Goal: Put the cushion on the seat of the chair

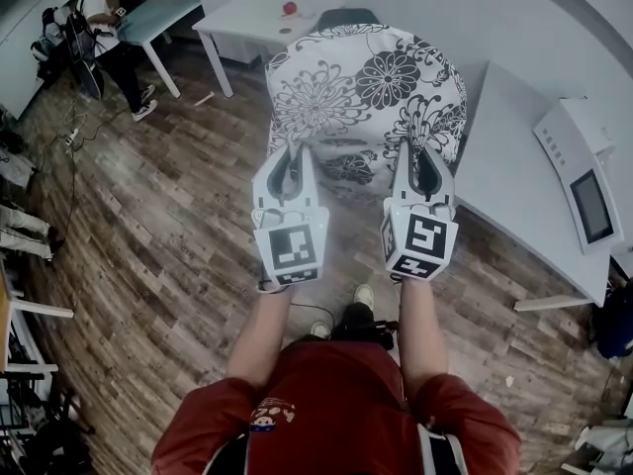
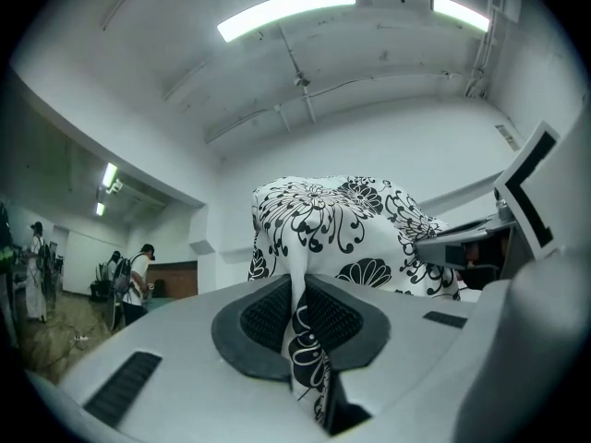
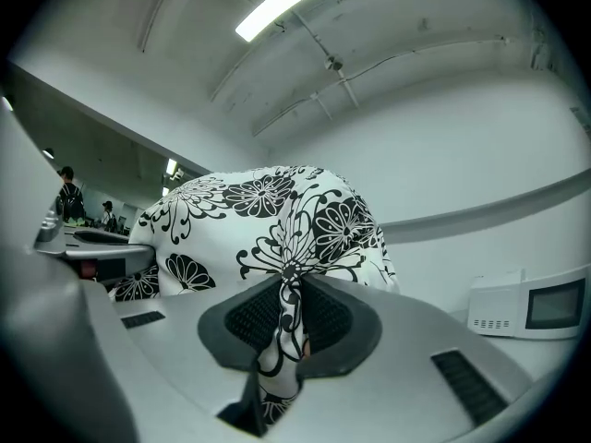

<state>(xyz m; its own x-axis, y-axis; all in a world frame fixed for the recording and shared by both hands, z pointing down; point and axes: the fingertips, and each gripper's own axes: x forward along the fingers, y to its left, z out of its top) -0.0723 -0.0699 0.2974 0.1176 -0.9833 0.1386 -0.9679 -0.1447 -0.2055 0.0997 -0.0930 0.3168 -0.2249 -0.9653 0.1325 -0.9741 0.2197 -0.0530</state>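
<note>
The cushion (image 1: 366,87) is white with black flower print and hangs in front of me, held up by its near edge. My left gripper (image 1: 290,151) is shut on a pinch of its fabric near the left corner, and my right gripper (image 1: 423,146) is shut on the fabric at the right. In the left gripper view the cloth (image 2: 332,220) runs down between the dark pads (image 2: 268,317). The right gripper view shows the same cushion (image 3: 268,210) pinched between its pads (image 3: 245,317). A dark chair back (image 1: 346,15) peeks out behind the cushion's top; the seat is hidden.
A white table (image 1: 514,176) with a microwave-like box (image 1: 579,181) stands at the right. Another white table (image 1: 247,18) with a small red thing (image 1: 290,9) is at the back. A person (image 1: 99,28) stands far left near a blue table (image 1: 163,13). The floor is wood.
</note>
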